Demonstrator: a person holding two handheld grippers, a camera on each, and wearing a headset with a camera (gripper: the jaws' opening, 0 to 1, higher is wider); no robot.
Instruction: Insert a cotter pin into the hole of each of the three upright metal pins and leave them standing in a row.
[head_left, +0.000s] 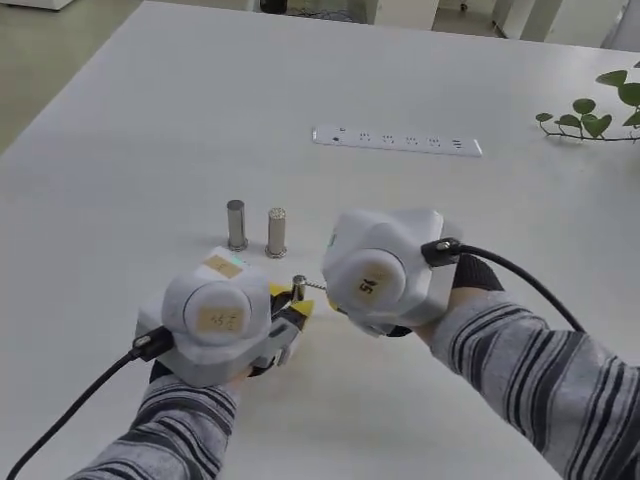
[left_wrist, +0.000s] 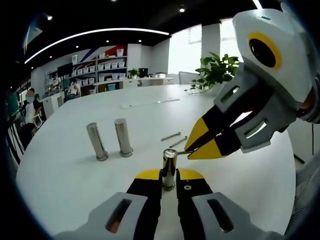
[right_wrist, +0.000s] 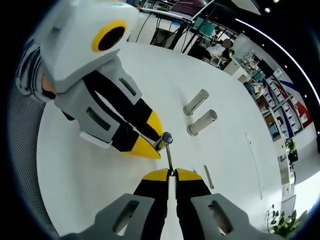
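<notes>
Cotter pin being presented to the held metal pin.
On the white surface (head_left: 150, 120), the left gripper (left_wrist: 169, 176) is clamping one metal pin (left_wrist: 169, 162) upright in narrow jaws, near two free-standing pins (left_wrist: 123, 137). The right gripper (right_wrist: 171, 174) is pinching a cotter pin (right_wrist: 169, 156) in near-closed jaws, its tip meeting the metal pin's head. Risk, as judged: any misalignment is likely bending the thin cotter pin or skating it off the hole, and a sideways shove could be toppling the free-standing pins.
</notes>
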